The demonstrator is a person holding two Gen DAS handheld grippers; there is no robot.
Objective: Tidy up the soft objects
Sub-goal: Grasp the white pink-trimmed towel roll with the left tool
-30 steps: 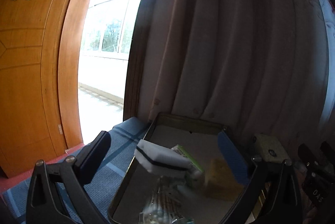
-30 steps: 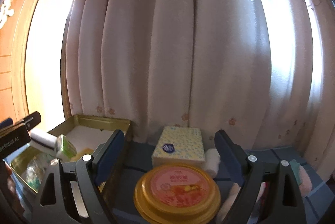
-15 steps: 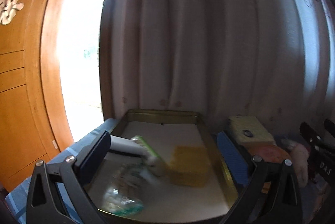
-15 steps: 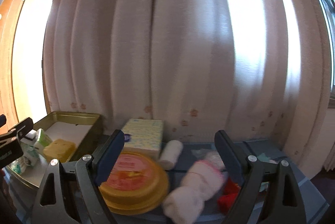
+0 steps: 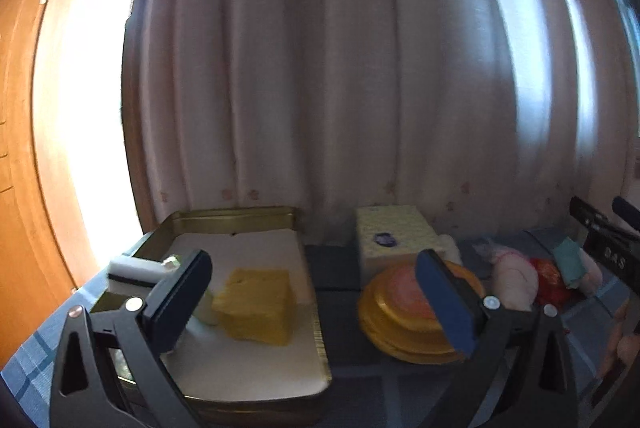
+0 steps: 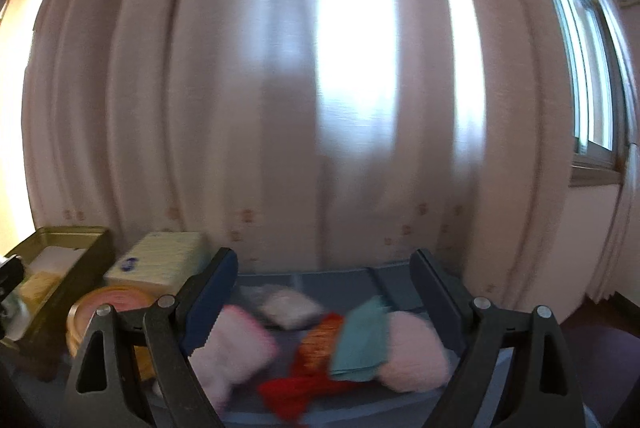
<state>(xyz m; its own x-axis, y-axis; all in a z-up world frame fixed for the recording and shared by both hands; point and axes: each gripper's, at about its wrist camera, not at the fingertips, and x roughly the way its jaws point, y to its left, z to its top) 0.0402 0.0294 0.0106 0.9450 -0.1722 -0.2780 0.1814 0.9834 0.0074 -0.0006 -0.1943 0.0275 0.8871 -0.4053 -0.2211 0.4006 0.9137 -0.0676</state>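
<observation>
A gold metal tray holds a yellow sponge and a white block with a black band. My left gripper is open and empty above the tray's right rim. My right gripper is open and empty over a pile of soft things on the blue cloth: a pink fluffy roll, a red-orange cloth, a teal cloth, a pink puff and a small white pad. The pile also shows at the right of the left wrist view.
A yellow tissue pack and a round yellow-lidded container stand between tray and pile. A pale curtain hangs close behind the table. A wooden door is at far left, a window at far right.
Both grippers have swung to the right. The white block now lies in the tray, out of the left gripper's jaws. The right gripper has moved from the yellow container to over the soft pile.
</observation>
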